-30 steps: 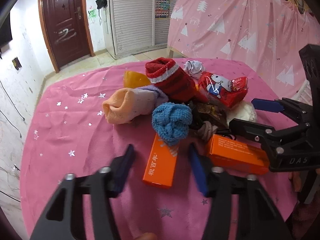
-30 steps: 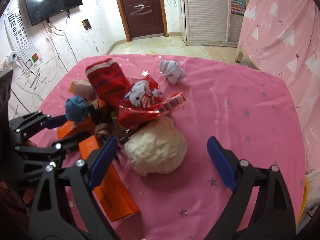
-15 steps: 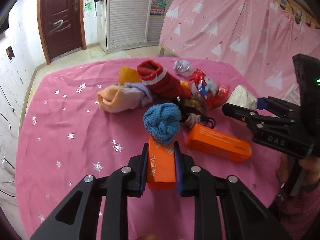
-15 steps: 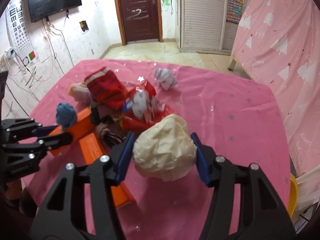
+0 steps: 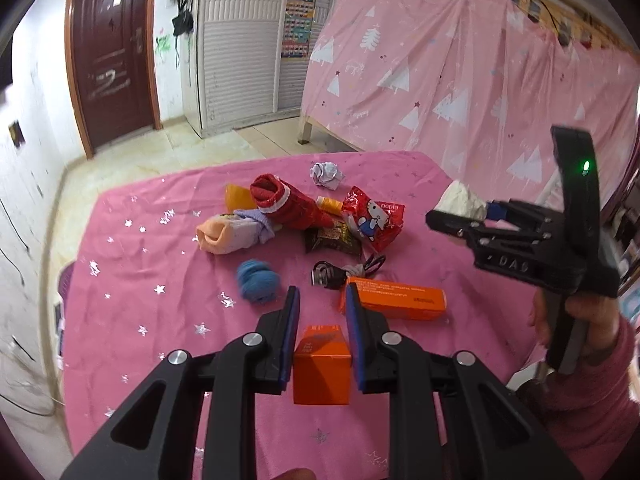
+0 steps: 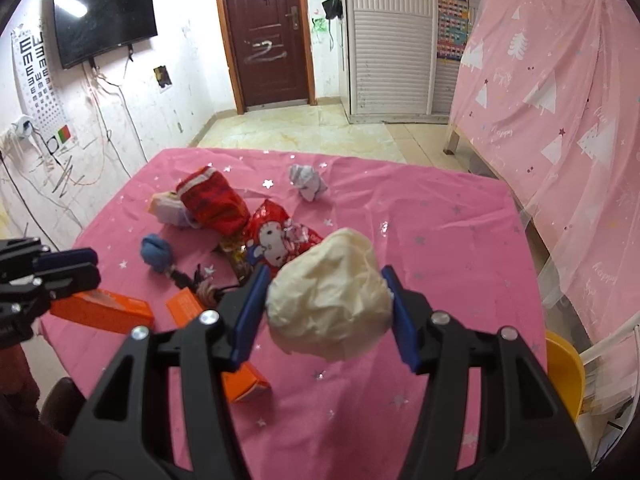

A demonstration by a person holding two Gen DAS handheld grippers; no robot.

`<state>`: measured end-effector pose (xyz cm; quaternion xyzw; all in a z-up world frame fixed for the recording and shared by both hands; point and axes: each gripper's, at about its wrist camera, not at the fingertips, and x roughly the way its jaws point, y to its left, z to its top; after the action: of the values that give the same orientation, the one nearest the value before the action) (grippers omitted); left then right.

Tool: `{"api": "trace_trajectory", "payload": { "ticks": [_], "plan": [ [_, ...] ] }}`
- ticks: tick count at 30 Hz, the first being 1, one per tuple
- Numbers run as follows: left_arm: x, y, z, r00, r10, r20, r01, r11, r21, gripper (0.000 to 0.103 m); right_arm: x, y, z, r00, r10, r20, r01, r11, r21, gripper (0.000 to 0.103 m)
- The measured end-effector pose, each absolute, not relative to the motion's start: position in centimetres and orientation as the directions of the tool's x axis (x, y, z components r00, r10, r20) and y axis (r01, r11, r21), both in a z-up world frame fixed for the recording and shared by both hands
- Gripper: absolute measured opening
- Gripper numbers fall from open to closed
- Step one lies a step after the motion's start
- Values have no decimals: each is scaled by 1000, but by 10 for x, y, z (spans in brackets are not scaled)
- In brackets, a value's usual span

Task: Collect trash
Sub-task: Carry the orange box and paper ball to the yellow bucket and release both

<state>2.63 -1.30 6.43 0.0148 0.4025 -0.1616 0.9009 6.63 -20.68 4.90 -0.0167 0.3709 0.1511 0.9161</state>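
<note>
Left wrist: left tool [image 5: 320, 322] tilts downward, clamping orange box [image 5: 321, 364].

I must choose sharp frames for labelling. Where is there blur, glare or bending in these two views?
Left wrist: left edge smeared, blue sock soft, orange box sharp. Right wrist: sharp; TV shows glare; door bends with the fisheye.

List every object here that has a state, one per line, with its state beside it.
left gripper: shut on small orange box, lifted
right gripper: shut on cream paper wad, lifted
long orange box: flat on table
red sock: lying, cuff open
blue sock: balled up
Hello Kitty wrapper: crumpled
door: closed
television: off
</note>
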Motion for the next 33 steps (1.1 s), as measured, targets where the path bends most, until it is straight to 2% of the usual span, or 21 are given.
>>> {"api": "trace_trajectory", "payload": {
  "ticks": [7, 22, 33],
  "plan": [
    [17, -17, 62, 646, -199, -737, 329, 944, 34, 17, 59, -216, 51, 688, 269, -674, -286, 954, 89, 55],
    [29, -29, 38, 613, -195, -766, 349, 936, 41, 16, 56, -239, 48, 707, 265, -656, -243, 962, 126, 55],
    [35, -34, 58, 637, -199, -745, 329, 944, 29, 16, 53, -265, 50, 739, 238, -630, -188, 971, 146, 55]
  ]
}}
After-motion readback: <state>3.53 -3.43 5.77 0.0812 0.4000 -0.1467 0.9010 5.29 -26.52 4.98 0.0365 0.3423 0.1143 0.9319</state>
